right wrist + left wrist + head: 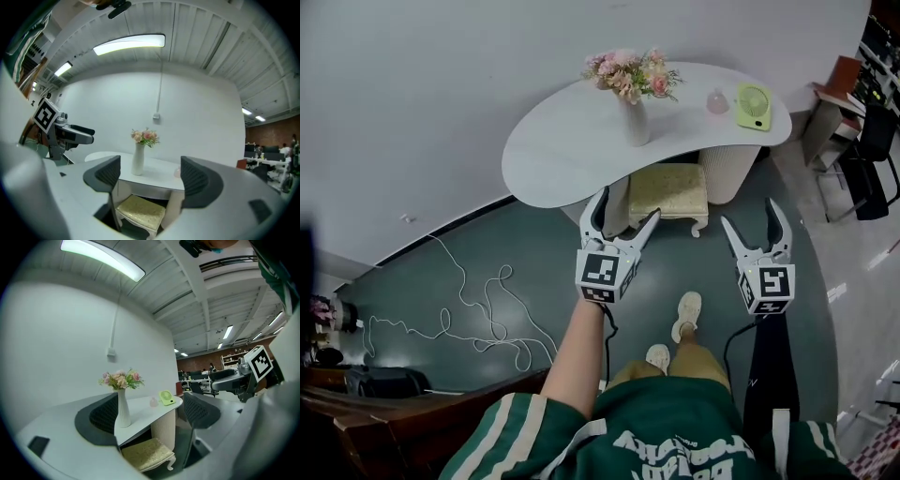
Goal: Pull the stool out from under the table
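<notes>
left gripper (629,203) and right gripper (749,212) are both wide open and empty, short of the stool (667,187), which stands partly under the white table (562,141), beside its ribbed base (728,174).

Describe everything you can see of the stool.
The stool is low, with a square, pale yellow padded seat of textured-looking fabric and a cream frame with curled legs. It stands upright on the dark floor, partly under the white table, beside its ribbed pedestal. Nothing rests on it.
</notes>
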### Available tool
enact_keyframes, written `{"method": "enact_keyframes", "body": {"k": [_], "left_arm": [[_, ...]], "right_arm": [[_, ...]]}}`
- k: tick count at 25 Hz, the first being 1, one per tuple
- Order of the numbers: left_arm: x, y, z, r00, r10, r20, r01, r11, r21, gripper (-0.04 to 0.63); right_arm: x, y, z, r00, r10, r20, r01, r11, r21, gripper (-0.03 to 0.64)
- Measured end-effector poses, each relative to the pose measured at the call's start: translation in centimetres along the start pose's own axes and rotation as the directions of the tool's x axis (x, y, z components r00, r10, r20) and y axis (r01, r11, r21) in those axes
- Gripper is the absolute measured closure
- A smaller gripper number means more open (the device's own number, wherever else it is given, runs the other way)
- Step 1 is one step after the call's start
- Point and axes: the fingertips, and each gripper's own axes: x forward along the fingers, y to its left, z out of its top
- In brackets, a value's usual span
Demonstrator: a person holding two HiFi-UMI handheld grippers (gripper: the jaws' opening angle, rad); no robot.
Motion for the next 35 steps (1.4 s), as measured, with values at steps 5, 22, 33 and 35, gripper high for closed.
{"method": "enact_keyframes", "body": {"k": [5, 22, 33, 35], "left_arm": [[4.7, 1.1, -2.0, 0.999, 0.015, -0.05, -0.014, 1.0, 0.006, 0.158], [13.8, 1.7, -11.2, 0.981, 0.01, -0.195, -0.004, 1.0, 0.03, 0.158], [15.4, 3.2, -21.0, 0.956, 0.024, -0.293, -0.028, 1.0, -0.01, 0.158], [15.8, 3.9, -22.6, 0.955, 0.031, -0.294, -0.04, 0.999, -0.027, 0.158]], "right_arm": [[5.4, -2.1, -1.6, 0.999, 0.049, -0.022, -0.048, 0.999, 0.015, 0.206], [15.6, -6.3, -12.9, 0.975, 0.154, -0.161, -0.144, 0.987, 0.075, 0.206], [18.2, -4.2, -23.1, 0.935, 0.245, -0.257, -0.222, 0.968, 0.117, 0.213], [18.8, -3.8, -25.0, 0.927, 0.253, -0.276, -0.229, 0.966, 0.117, 0.213]]}}
